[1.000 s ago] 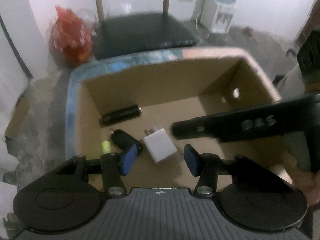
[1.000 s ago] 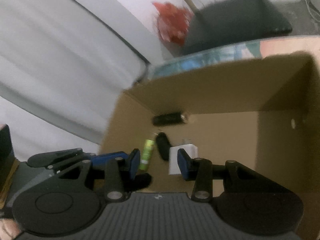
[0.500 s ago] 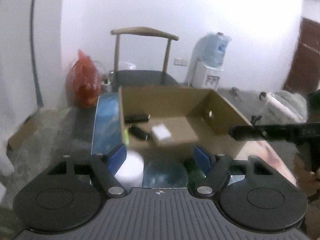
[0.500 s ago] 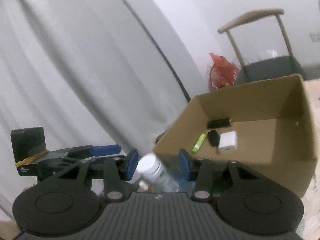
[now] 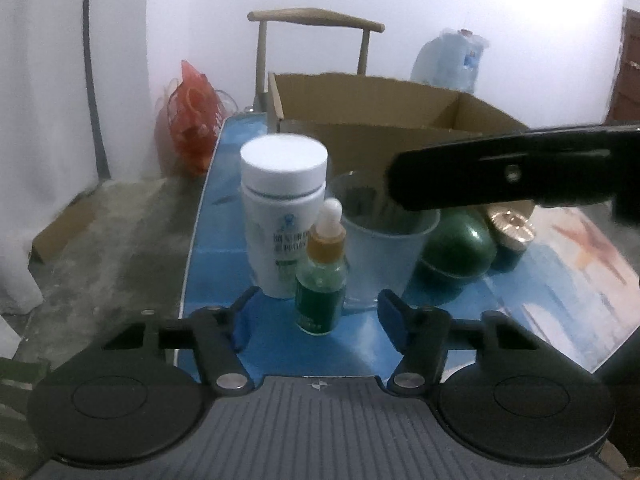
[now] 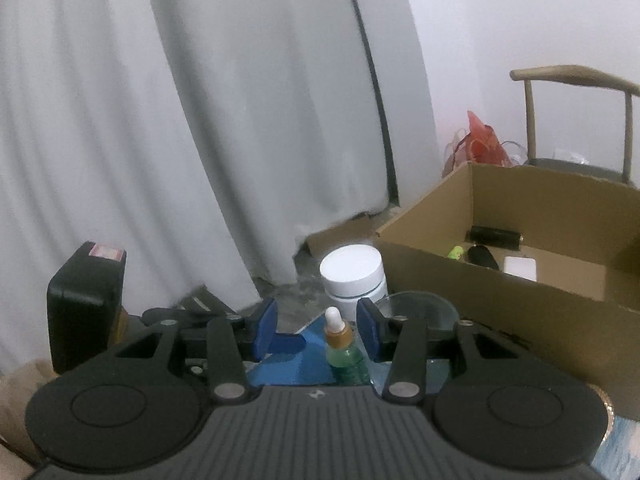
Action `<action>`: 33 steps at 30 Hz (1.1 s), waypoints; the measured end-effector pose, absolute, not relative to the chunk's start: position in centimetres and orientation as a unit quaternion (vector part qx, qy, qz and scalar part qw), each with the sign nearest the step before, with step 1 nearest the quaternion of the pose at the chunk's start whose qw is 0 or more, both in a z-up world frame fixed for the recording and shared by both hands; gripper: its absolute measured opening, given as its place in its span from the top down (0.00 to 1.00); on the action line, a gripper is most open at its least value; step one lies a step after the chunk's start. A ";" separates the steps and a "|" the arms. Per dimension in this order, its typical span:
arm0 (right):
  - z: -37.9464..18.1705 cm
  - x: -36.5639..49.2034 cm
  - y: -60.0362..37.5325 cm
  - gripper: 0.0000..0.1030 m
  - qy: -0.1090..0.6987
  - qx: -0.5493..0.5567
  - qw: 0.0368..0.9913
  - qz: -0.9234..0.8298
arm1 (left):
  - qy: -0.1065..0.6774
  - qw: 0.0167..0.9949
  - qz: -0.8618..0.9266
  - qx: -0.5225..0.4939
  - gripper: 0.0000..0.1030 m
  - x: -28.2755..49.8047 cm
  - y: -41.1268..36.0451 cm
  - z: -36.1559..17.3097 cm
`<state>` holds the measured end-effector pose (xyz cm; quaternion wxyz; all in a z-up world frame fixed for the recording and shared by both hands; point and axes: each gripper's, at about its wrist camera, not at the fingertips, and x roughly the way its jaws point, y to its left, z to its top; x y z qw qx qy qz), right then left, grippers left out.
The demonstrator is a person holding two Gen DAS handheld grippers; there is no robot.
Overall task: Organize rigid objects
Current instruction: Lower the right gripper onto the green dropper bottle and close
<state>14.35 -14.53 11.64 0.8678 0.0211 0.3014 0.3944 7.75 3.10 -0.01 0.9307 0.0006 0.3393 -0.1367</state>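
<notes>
Your left hand-held gripper point(image 5: 316, 316), jaws closing and still clear, frames the dropper bottle point(image 5: 322, 276) at lower centre; an off-centre squeeze could topple it into the plastic cup point(image 5: 384, 248).

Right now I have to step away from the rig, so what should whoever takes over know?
Left hand-held gripper: closing, nothing gripped, the dropper bottle just ahead of its pads.
Right hand-held gripper: open, empty, same bottle in front.
Done: black cylinder, green tube, dark fob and white charger lie in the cardboard box.
Left on the blue table: dropper bottle, white jar, clear cup, green round container, gold-lidded jar.
</notes>
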 end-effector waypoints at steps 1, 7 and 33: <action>11.5 14.3 -14.1 0.56 0.301 0.011 0.870 0.391 | 0.340 0.930 -0.138 0.002 0.44 8.0 3.1 -0.3; 11.0 13.6 -12.6 0.61 0.297 -0.025 0.878 0.375 | 0.340 0.929 -0.148 0.010 0.49 8.3 3.4 -1.4; 9.9 13.3 -10.4 0.82 0.311 -0.073 0.868 0.380 | 0.325 0.931 -0.160 0.042 0.70 6.3 2.5 -1.8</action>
